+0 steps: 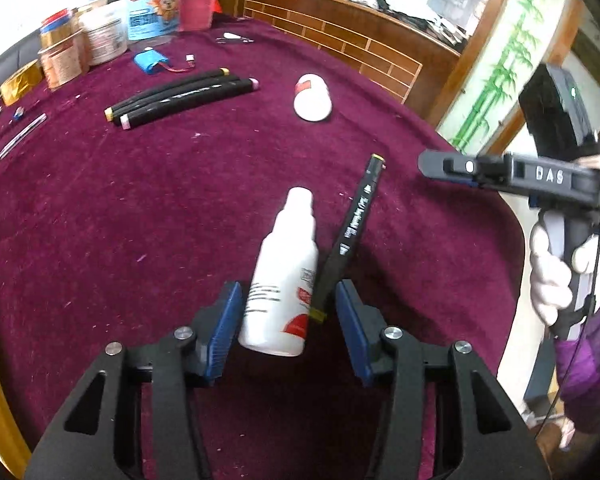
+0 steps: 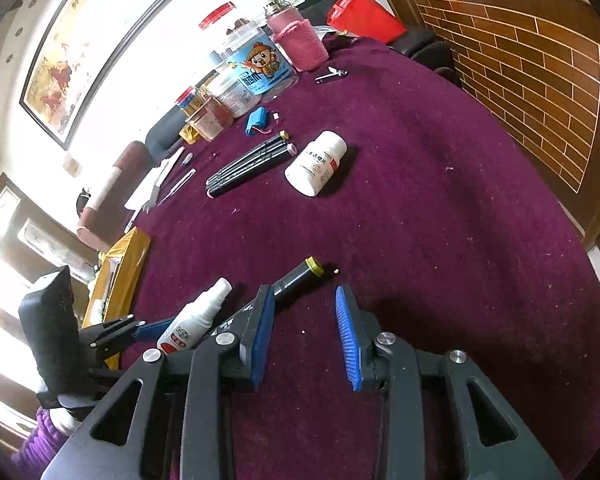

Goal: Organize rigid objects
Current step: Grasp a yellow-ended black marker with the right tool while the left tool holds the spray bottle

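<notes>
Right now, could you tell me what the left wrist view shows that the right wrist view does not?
Only the left wrist view shows the right gripper from outside, over the table edge, and the green bamboo wall painting. Only the right wrist view shows the framed picture and red bag. Both show the spray bottle, the black marker beside it, and the pill bottle.

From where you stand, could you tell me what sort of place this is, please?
Probably a lived-in home room, not a lab: a table under a maroon cloth, a framed painting on the wall, and snack jars crowded at the table's far edge.
</notes>
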